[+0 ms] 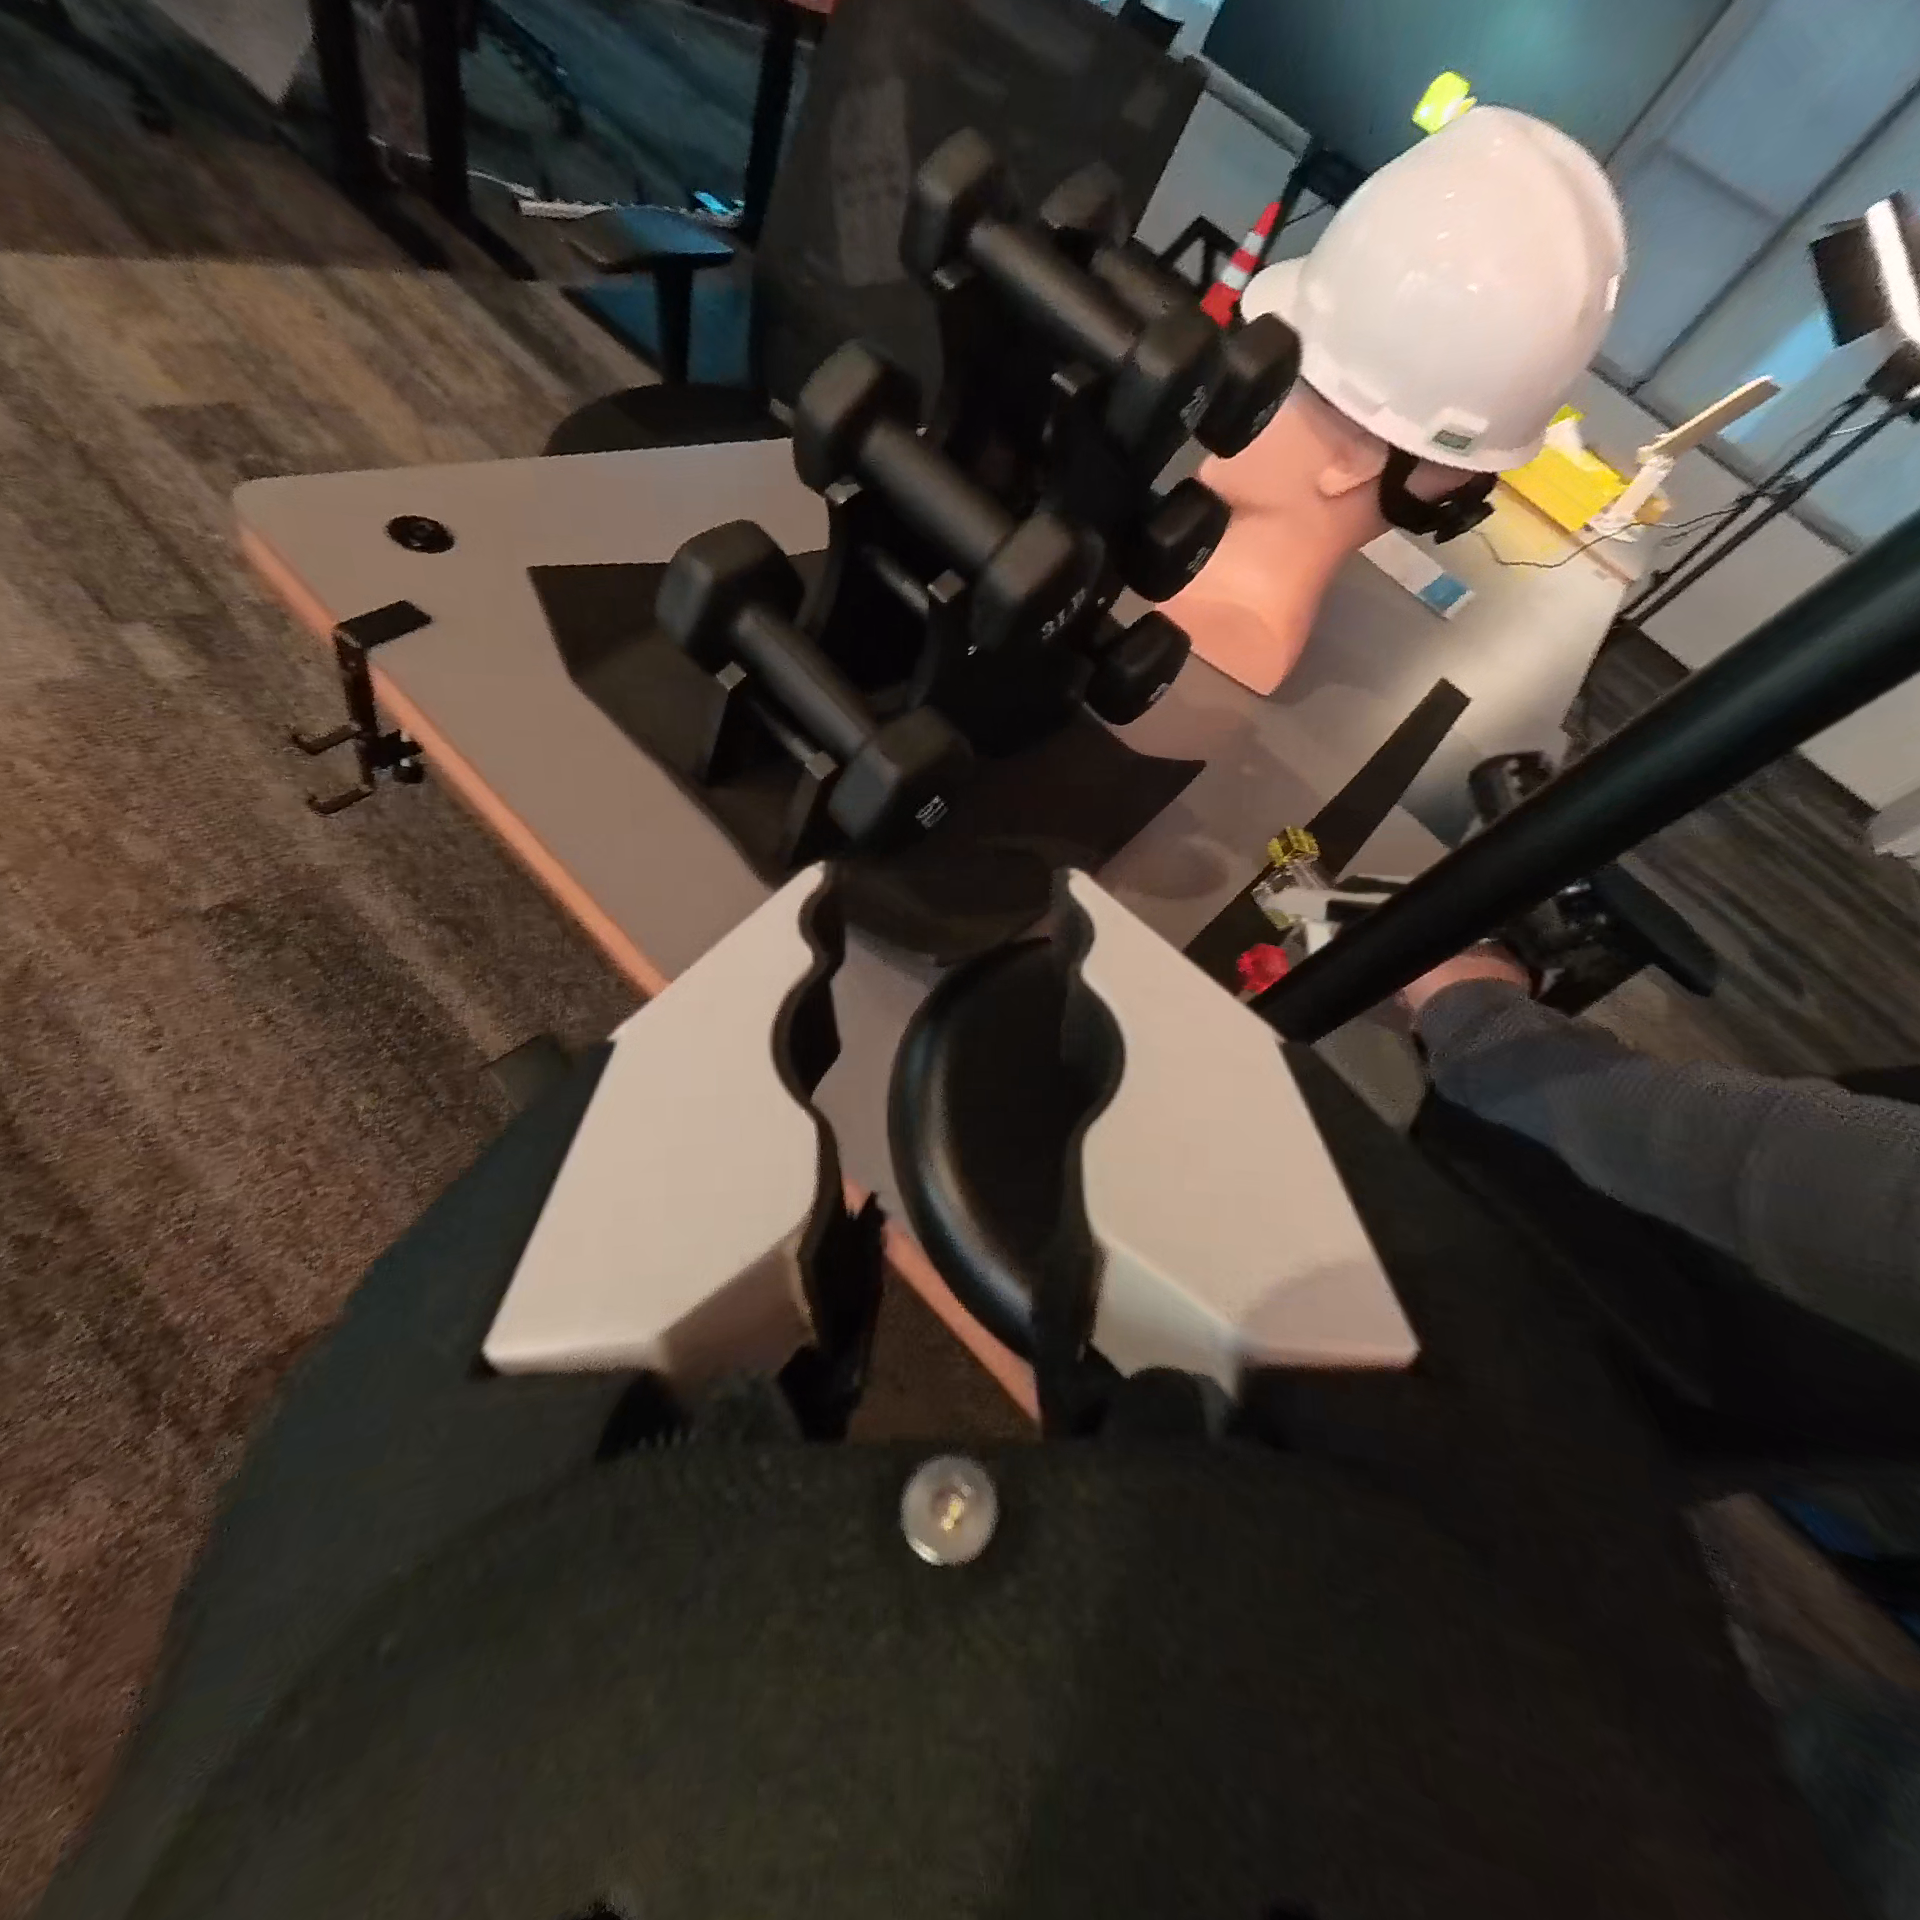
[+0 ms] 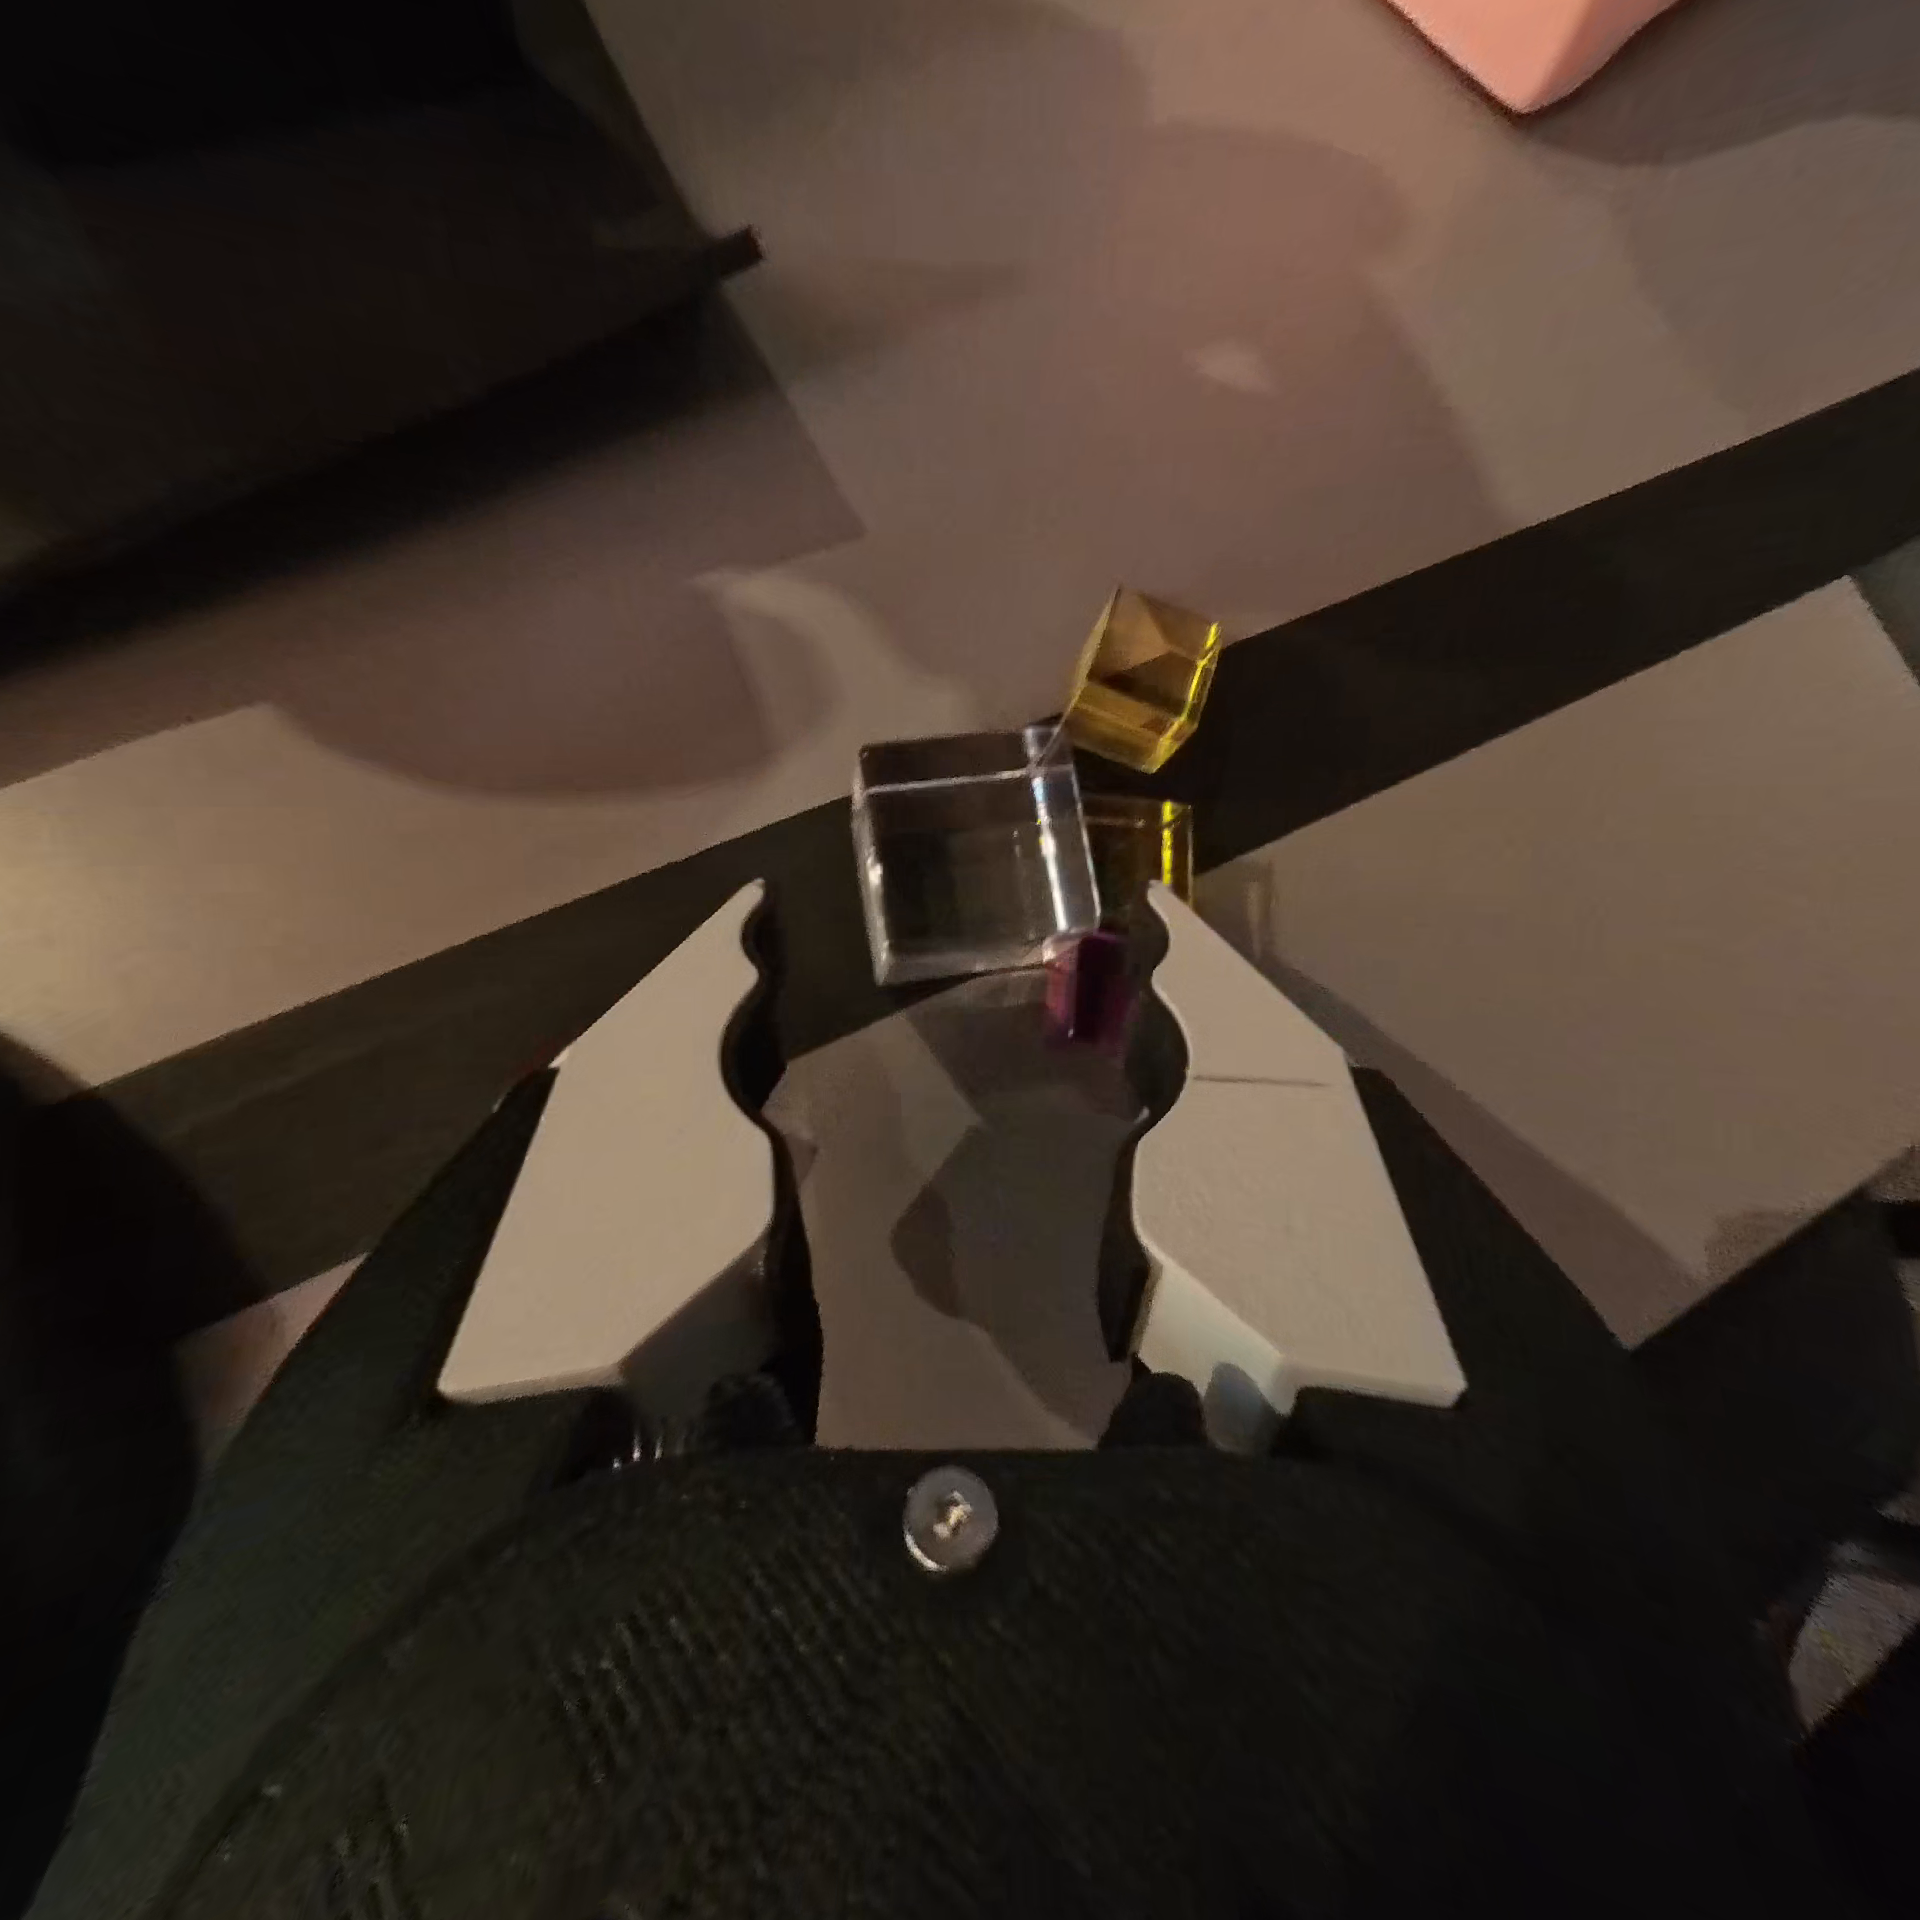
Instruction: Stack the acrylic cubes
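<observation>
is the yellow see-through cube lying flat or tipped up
Tipped: the yellow see-through cube leans cornerwise above the black strip, against the clear cube.

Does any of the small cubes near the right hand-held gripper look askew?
Yes. The yellow cube is tipped on an edge behind the clear cube, which also sits turned across the black strip.

White printed markings on the end faces of the black dumbbells (image 1: 914, 805) on the rack, too small and blurred to read. Small green-and-white label on the rear rim of the white hard hat (image 1: 1455, 442), unreadable. Blue-and-white printed sheet (image 1: 1444, 594) on the far table, wording not legible. Nothing readable in the right wrist view.
</observation>
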The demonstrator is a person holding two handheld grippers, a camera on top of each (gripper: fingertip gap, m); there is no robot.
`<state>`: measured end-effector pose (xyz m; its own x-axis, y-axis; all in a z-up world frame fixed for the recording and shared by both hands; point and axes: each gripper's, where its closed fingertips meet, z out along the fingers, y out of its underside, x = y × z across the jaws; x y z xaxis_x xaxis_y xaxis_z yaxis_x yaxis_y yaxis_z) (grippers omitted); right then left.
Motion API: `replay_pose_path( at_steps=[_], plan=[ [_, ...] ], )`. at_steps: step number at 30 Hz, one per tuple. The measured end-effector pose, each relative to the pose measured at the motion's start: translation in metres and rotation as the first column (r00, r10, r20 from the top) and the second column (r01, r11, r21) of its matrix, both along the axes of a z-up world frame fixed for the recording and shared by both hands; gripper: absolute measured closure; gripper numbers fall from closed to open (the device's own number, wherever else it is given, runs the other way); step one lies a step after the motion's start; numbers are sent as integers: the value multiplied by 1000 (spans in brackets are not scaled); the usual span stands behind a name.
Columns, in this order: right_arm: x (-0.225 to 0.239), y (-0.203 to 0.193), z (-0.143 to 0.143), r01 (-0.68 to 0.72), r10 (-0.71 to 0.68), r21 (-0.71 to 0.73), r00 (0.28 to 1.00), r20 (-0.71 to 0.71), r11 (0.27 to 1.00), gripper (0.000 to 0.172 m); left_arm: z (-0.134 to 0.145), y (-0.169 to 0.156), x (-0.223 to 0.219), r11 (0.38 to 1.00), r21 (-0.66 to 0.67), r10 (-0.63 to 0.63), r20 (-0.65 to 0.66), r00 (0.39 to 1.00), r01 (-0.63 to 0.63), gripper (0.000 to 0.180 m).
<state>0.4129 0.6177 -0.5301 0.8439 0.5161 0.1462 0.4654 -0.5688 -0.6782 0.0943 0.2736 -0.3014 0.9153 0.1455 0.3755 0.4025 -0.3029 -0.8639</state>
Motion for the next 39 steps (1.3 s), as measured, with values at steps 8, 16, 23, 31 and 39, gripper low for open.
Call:
replay_pose_path(
  at_steps=[8, 16, 23, 31, 39],
  plan=[
    [-10, 16, -3, -159, 165, -58, 980, 113, 986, 128, 4, -17, -1, 997, -37, 60, -20, 998, -60, 143],
    [-54, -70, 60, -444, 439, 6, 884, -163, 896, 129, 10, -44, 0, 993, -15, 115, -67, 991, -116, 150],
    [-97, -259, 60, -852, 843, 22, 513, -161, 523, 129, 15, -52, -1, 989, 39, 144, -26, 989, -143, 152],
    [-120, -271, 37, -835, 840, 94, 541, -45, 543, 130, 19, -47, 15, 995, 49, 94, -45, 995, -92, 153],
    [-104, -254, 65, -725, 744, 168, 639, -197, 668, 81, 18, -46, 24, 997, 37, 65, -62, 996, -62, 152]
  ],
)
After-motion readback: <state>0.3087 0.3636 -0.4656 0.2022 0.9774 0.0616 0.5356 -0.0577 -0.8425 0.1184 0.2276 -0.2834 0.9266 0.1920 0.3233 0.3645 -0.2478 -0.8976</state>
